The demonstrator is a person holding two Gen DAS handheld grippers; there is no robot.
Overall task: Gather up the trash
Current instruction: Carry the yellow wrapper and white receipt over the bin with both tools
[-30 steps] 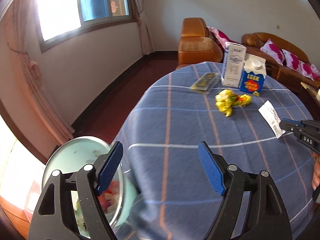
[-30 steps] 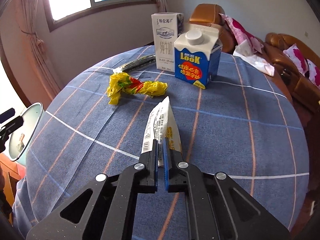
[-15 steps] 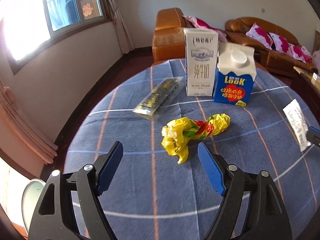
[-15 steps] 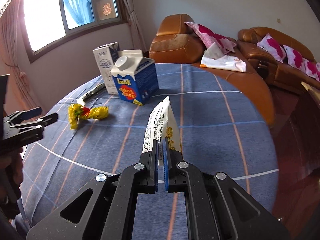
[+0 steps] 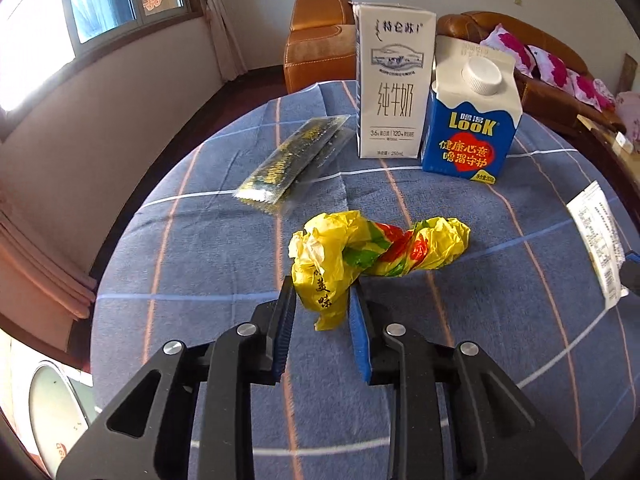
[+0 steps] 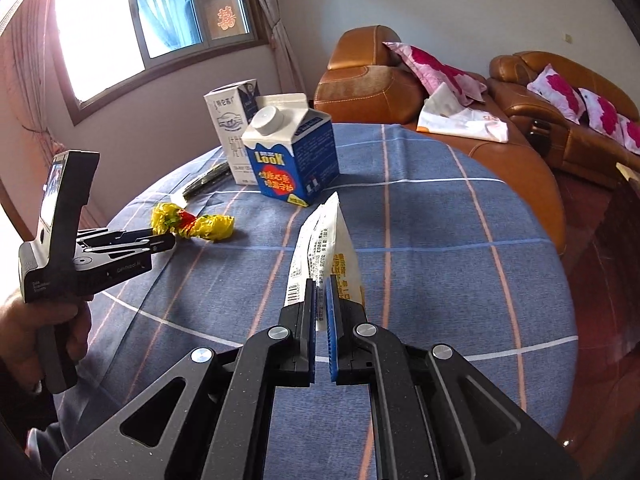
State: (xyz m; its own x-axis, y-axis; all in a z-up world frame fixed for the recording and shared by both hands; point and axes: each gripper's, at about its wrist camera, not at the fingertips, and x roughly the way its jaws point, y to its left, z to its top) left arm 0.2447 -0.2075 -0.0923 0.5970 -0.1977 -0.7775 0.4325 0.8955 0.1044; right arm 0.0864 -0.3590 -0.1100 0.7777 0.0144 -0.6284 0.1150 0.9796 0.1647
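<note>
A round table (image 5: 500, 320) in a blue checked cloth is filling both views, with a brown sofa (image 6: 560, 128) sitting beyond its far edge. At the far side a white milk carton (image 5: 394, 84) and a blue carton (image 5: 468, 120) are standing upright, just beside each other. Left of them a flat clear wrapper (image 5: 292, 164) is lying on the cloth. Nearer, the crumpled yellow wrapper (image 5: 360, 248) is lying mid-table; the left gripper (image 5: 322, 312) is closing its jaws around its near end, which is hanging between the pads. To the right, the right gripper (image 6: 320, 312) is pinching a white paper packet (image 6: 324, 240) tightly, holding it upright above the cloth.
</note>
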